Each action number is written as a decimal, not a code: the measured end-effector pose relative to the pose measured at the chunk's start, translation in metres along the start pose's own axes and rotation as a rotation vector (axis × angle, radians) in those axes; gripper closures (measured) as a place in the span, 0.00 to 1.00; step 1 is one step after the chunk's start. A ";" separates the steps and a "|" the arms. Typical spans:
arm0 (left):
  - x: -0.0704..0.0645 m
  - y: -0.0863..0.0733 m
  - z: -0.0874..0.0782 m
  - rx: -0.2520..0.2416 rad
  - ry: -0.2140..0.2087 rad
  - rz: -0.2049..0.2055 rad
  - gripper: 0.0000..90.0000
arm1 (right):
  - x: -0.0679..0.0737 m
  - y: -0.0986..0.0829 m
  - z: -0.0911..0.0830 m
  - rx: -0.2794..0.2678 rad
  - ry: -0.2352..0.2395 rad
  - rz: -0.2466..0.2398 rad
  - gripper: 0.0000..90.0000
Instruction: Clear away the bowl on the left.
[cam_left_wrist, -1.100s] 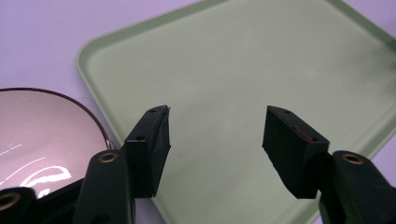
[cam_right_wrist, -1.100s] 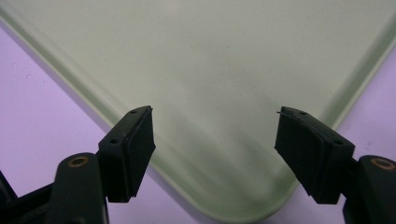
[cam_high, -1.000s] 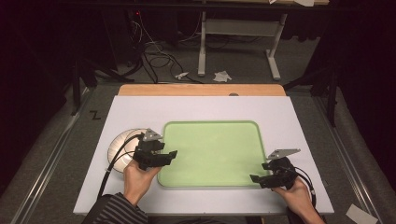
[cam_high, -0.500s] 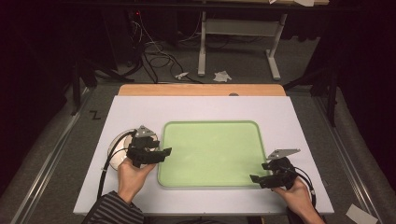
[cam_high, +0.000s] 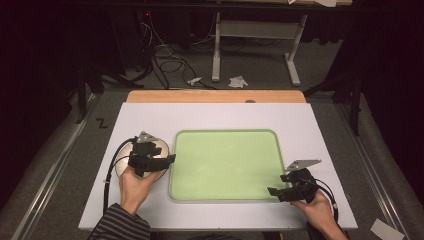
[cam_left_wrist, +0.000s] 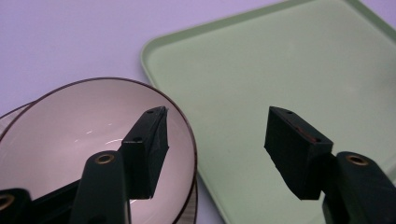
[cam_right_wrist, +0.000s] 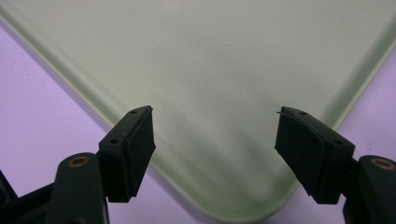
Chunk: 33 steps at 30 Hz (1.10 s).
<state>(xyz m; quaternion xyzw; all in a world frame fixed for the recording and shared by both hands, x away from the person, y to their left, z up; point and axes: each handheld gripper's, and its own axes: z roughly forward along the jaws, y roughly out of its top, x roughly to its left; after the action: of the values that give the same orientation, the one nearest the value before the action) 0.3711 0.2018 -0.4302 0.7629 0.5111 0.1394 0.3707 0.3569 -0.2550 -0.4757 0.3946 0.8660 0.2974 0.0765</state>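
Plates (cam_high: 161, 150) are lying stacked on the white table (cam_high: 320, 130), at the lower left of the high view, just beside the left rim of the green tray (cam_high: 225, 165) and largely under the left claw (cam_high: 167, 160). In the left gripper view the top plate shows as a shallow, glossy, pinkish dish with a thin dark rim, and a second rim is peeking out beneath it at the far left of the frame.

Tray first, as the largest thing: it is sitting bare at the middle of the table, so it looks like the place the plate is meant to go, though that is a judgement.

The left claw is standing spread, pinching nothing; one jaw is hovering over the plate's bowl and the other over the tray's near corner, so the plate's rim is lying between them. To do this step well, the person should be lowering that claw until one jaw is sitting inside the rim and the other outside and below it, catching the top plate alone, then closing gently, since the glaze looks slippery.

The right claw (cam_high: 284, 186) is also spread and idle over the tray's lower right corner (cam_right_wrist: 243, 212); it could be steadying the tray.
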 end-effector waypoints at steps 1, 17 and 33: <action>0.003 0.000 -0.001 0.002 0.007 -0.003 0.43 | 0.000 0.000 0.000 0.000 0.000 -0.003 0.33; 0.020 -0.002 -0.003 0.001 0.057 -0.025 0.43 | 0.000 0.000 0.001 0.001 0.001 -0.010 0.33; 0.043 -0.007 -0.007 -0.005 0.114 -0.080 0.44 | 0.001 0.000 0.000 0.003 0.005 -0.008 0.33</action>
<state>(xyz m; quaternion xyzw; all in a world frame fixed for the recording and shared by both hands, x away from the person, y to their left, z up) 0.3808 0.2441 -0.4375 0.7317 0.5612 0.1691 0.3479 0.3564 -0.2544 -0.4755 0.3903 0.8682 0.2970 0.0749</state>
